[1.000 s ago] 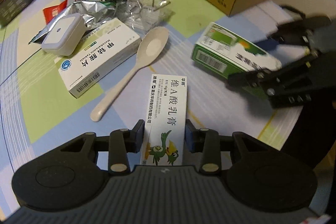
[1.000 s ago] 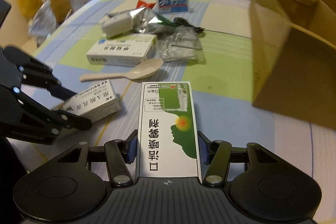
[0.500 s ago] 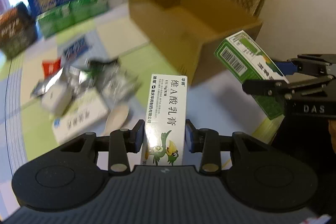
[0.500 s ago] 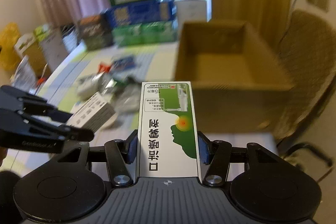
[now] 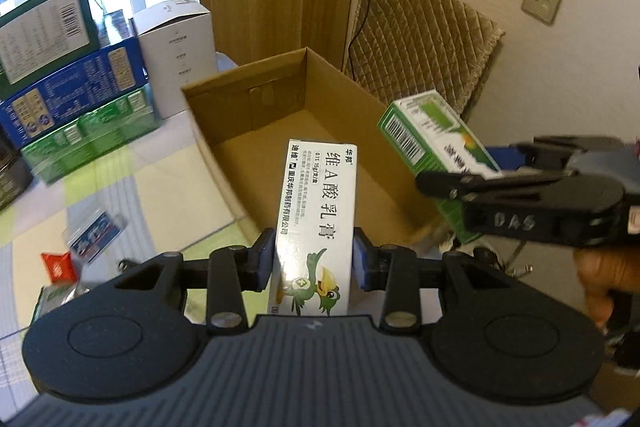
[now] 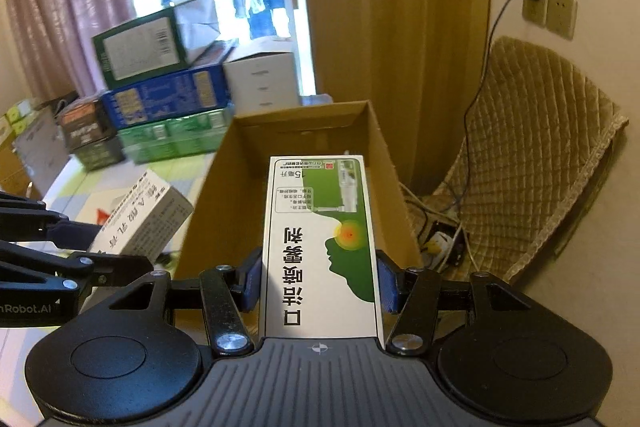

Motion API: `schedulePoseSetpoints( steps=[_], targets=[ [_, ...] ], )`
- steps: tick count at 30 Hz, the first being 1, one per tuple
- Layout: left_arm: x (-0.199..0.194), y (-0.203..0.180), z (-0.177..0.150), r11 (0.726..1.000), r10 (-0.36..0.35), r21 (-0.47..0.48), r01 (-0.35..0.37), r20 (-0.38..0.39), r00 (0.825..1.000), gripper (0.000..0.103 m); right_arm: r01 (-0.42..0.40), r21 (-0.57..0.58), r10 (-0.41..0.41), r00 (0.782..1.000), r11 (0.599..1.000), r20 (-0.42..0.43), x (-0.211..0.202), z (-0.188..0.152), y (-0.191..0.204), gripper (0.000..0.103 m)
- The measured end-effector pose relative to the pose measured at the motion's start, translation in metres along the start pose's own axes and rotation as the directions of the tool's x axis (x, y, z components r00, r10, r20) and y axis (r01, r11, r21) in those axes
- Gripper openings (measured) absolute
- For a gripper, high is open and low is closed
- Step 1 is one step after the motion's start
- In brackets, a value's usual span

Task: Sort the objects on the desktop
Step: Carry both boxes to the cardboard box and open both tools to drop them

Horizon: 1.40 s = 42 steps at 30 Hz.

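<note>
Left gripper [image 5: 314,261]: raised before the near wall of the cardboard box [image 5: 256,131], jaws closed on a white ointment box [image 5: 314,223] that stands lengthwise between the blue pads [image 5: 264,259]

Right gripper [image 6: 320,283]: raised at the near right corner of the cardboard box, level with the left gripper, jaws clamped on a green-and-white spray box [image 6: 320,243]

Hand [image 5: 604,275]: partly visible, wrapped round the right gripper's handle

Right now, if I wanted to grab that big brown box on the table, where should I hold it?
Probably by its top rim. The cardboard box stands upright with its top open and looks too wide for one gripper, so come down from above and pinch one thin side wall, one finger inside and one outside. Both grippers already hold cartons, so free one first.
</note>
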<state>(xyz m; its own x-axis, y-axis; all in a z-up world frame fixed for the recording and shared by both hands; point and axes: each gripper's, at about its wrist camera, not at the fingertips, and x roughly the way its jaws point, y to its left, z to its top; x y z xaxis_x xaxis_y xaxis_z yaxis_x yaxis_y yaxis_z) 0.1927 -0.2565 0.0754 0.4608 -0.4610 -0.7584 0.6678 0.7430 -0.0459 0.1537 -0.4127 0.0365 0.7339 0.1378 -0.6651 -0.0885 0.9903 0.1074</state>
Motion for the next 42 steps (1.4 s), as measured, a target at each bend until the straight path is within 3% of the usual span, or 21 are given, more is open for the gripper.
schedulePoseSetpoints(
  steps=[12, 22, 35, 37, 42],
  targets=[
    [0.064, 0.001, 0.019, 0.999, 0.013, -0.037, -0.014, -0.034, 0.999, 0.034, -0.003, 0.032, 0.005, 0.997, 0.999, -0.074, 0.054, 0.006, -0.033, 0.053],
    [0.088, 0.004, 0.015, 0.998, -0.009, -0.055, 0.007, -0.039, 0.999, 0.032, -0.001, 0.043, 0.006, 0.995, 0.999, -0.099, 0.073, 0.002, -0.041, 0.053],
    [0.043, 0.019, 0.001, 0.995, 0.02, -0.1, -0.013, 0.064, 0.998, 0.038, -0.038, 0.046, 0.043, 0.994, 0.998, -0.098, 0.078, 0.001, -0.037, 0.053],
    [0.033, 0.022, -0.004, 0.993, 0.028, -0.115, -0.019, 0.076, 0.997, 0.042, -0.04, 0.052, 0.045, 0.995, 0.998, -0.084, 0.076, 0.002, -0.035, 0.063],
    [0.008, 0.033, -0.025, 0.988, 0.051, -0.148, -0.037, 0.094, 0.994, 0.046, -0.043, 0.052, 0.046, 0.998, 0.998, -0.051, 0.059, -0.001, -0.028, 0.065]
  ],
)
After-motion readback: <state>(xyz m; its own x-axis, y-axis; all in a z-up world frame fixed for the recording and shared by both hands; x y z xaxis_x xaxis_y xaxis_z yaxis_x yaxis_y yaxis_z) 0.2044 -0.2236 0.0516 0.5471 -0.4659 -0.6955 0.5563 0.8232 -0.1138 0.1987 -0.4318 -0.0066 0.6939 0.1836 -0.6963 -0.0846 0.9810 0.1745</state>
